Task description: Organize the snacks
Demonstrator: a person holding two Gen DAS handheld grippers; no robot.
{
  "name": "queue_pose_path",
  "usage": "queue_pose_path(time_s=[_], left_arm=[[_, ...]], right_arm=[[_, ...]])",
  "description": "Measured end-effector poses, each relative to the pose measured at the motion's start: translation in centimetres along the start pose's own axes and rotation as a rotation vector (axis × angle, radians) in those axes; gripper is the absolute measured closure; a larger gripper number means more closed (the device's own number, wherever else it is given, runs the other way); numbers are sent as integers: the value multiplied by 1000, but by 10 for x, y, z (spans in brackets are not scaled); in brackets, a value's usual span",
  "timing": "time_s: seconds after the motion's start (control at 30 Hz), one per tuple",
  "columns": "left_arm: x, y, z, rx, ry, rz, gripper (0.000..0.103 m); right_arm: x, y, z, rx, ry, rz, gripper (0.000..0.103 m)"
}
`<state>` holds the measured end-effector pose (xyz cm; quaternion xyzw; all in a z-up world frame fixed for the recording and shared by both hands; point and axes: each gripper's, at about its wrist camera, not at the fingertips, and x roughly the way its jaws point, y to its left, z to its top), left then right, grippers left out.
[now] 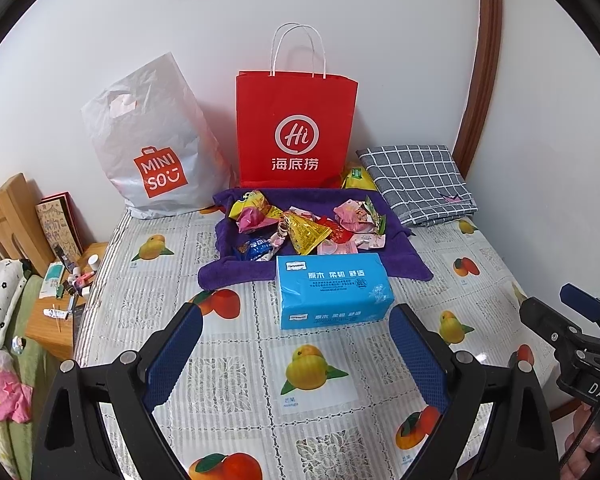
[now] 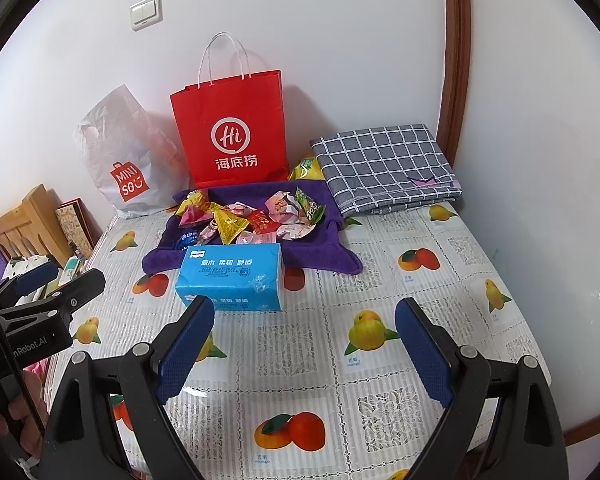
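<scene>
Several wrapped snacks (image 1: pixel 300 226) (image 2: pixel 252 216) lie in a loose pile on a purple towel (image 1: pixel 404 256) (image 2: pixel 324 254) at the back of the table. A red paper bag (image 1: pixel 296 132) (image 2: pixel 230 132) with white handles stands upright behind the pile, and a grey Miniso plastic bag (image 1: pixel 156 152) (image 2: pixel 126 164) leans to its left. A yellow-green packet (image 1: pixel 356 178) (image 2: pixel 306 170) lies by the red bag's right corner. My left gripper (image 1: pixel 296 320) is open over bare tablecloth, short of the towel. My right gripper (image 2: pixel 304 318) is open too, holding nothing.
A blue tissue pack (image 1: pixel 334 290) (image 2: pixel 232 276) sits at the towel's front edge. A folded grey checked cloth (image 1: pixel 418 182) (image 2: pixel 384 166) lies at the back right. The fruit-print tablecloth (image 1: pixel 228 380) (image 2: pixel 300 360) covers the table; a bedside stand with small items (image 1: pixel 66 292) is left.
</scene>
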<state>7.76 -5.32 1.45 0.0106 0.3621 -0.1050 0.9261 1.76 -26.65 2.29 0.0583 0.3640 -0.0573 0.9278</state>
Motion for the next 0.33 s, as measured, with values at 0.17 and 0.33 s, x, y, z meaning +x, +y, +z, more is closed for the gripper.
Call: queue_pose_path(time_s=[0.17,0.33], left_arm=[[-1,1,-1,1,-2,6,8],[-1,2,-2,3,-7,16,8]], right_arm=[[0,-1,0,1,0,7,12],[-1,0,0,9,7,63,12]])
